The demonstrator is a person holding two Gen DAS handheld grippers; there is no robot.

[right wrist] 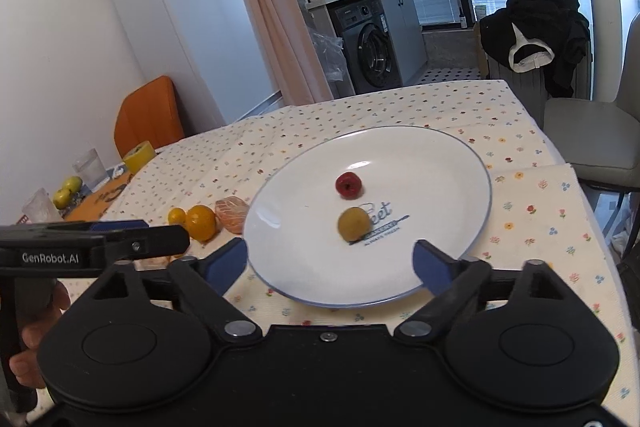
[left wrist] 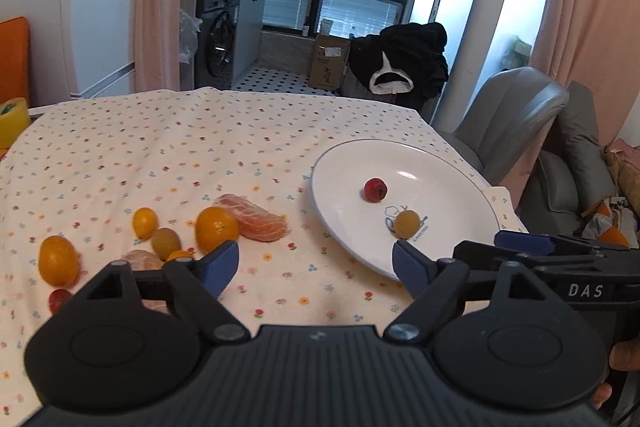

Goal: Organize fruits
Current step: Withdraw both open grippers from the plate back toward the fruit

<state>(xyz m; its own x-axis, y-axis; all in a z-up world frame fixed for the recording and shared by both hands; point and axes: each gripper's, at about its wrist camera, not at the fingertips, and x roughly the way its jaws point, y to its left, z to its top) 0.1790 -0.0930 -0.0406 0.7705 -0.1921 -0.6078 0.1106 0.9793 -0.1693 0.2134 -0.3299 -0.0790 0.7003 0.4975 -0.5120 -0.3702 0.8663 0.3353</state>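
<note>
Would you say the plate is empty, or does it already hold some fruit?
Not empty. The plate holds two small fruits near its middle: a red one and a yellow one. The rest lie on the cloth.

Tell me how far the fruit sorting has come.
Done: a small red fruit and a yellowish round fruit lie on the white round plate. In hand: nothing; both the left gripper and the right gripper are open. Left: the orange citrus fruits and peeled segments on the floral tablecloth.

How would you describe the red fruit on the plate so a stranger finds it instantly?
Find the white plate on the floral tablecloth. Two small fruits lie on it. The red fruit is farther from the grippers, glossy and round, unlike the dull yellow-brown fruit over the printed lettering.
</note>
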